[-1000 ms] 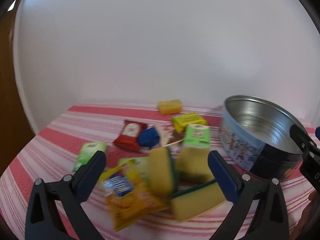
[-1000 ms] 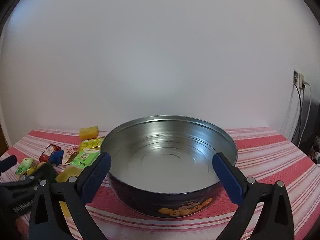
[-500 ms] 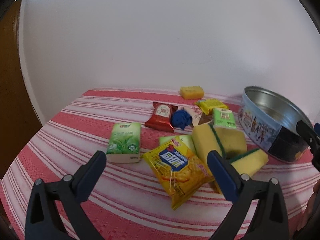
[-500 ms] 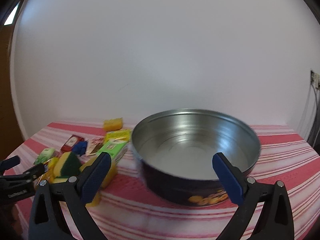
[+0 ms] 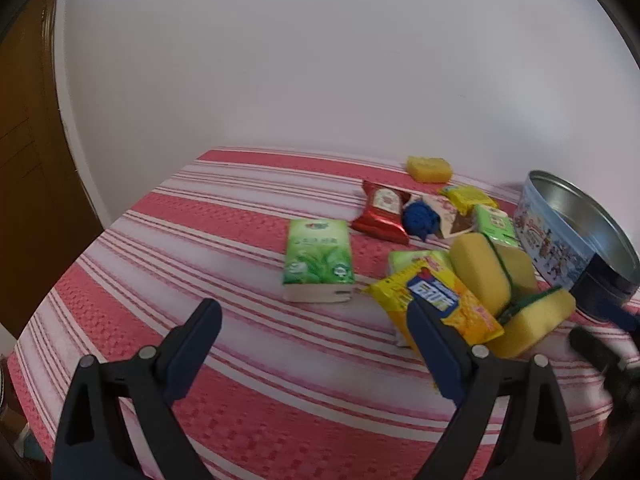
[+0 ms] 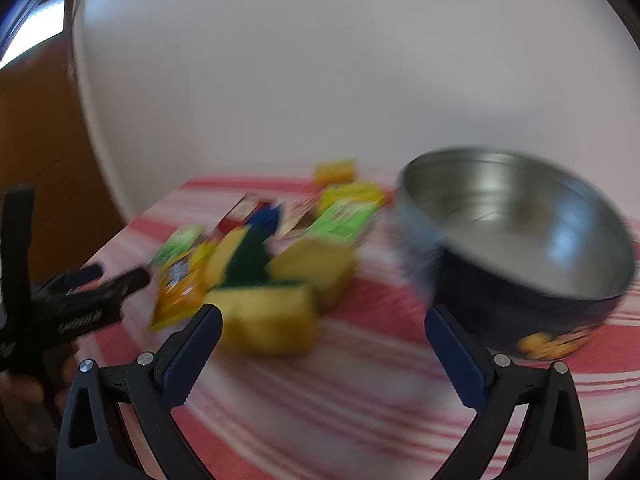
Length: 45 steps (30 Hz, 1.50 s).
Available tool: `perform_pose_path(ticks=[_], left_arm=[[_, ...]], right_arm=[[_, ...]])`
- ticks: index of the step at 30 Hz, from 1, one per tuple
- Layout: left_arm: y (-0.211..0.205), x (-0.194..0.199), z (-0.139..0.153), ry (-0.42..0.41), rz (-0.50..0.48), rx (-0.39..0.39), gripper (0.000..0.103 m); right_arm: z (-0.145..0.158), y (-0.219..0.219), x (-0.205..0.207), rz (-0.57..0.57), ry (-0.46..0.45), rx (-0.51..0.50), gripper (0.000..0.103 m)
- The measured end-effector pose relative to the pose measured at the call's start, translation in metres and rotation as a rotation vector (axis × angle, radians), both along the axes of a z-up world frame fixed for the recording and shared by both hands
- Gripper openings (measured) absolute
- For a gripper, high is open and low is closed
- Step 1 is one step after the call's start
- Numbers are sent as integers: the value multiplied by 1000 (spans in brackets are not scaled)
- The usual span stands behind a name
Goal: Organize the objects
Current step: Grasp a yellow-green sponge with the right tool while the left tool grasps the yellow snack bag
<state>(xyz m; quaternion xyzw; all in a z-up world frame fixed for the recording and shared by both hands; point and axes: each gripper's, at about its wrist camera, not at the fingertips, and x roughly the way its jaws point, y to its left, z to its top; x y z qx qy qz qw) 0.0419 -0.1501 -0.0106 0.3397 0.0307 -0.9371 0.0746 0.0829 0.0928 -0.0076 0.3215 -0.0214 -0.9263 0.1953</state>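
A pile of small goods lies on the red-striped cloth: a green tissue pack, a yellow snack bag, two yellow-green sponges, a red packet and a blue bundle. An open round tin stands to their right. My left gripper hovers short of the tissue pack, its jaws closing with nothing between them. My right gripper is open and holds nothing. A blurred sponge lies just ahead of its left finger, and the tin is at its right.
A yellow block, a yellow packet and a green carton lie further back by the white wall. A brown door stands at the left past the table edge. The right gripper's tip shows at the right.
My left gripper has shifted left, so the pile now sits right of centre, and its jaws have narrowed a little. My right gripper has swung left from the tin toward the sponges.
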Motion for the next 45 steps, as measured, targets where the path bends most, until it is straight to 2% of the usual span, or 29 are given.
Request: perform_pose_path(ticks=[2, 4, 8, 10, 12, 17, 23, 27, 30, 34, 39, 40, 42, 43, 45], left_arm=[[1, 0, 2, 4, -2, -3, 99], [3, 1, 5, 11, -4, -10, 99], [9, 0, 10, 8, -12, -23, 99], [12, -3, 10, 0, -12, -16, 99], [16, -6, 9, -8, -16, -7, 99], [30, -17, 3, -50, -16, 45, 99], [51, -36, -9, -101, -22, 86, 95], [48, -42, -10, -81, 42, 114, 95], [44, -43, -14, -91, 42, 130, 94], [29, -38, -27, -137, 50, 210, 95], [32, -37, -28, -150, 60, 159, 95], [35, -38, -26, -148, 61, 135, 93], [38, -37, -24, -134, 39, 104, 77], [39, -35, -24, -129, 18, 105, 70], [34, -34, -24, -120, -17, 124, 63]], right_arm=[[-8, -16, -4, 24, -28, 34, 102], [-12, -33, -8, 31, -43, 109, 102], [-21, -48, -23, 20, -95, 142, 101], [-27, -50, -29, 23, -130, 155, 87], [-29, -47, -32, 64, -146, 108, 69], [-19, -38, -19, 38, -67, 119, 69], [-4, -3, -8, -96, 55, 106, 69], [-1, 11, -12, -125, 54, 77, 69], [-1, 15, -15, -132, 44, 76, 69], [0, 18, -11, -130, 44, 68, 69], [2, 18, -10, -132, 46, 61, 69], [2, 18, -9, -133, 48, 61, 69], [2, 19, -9, -139, 55, 62, 69], [2, 19, -8, -142, 56, 62, 69], [1, 20, -9, -143, 50, 56, 69]])
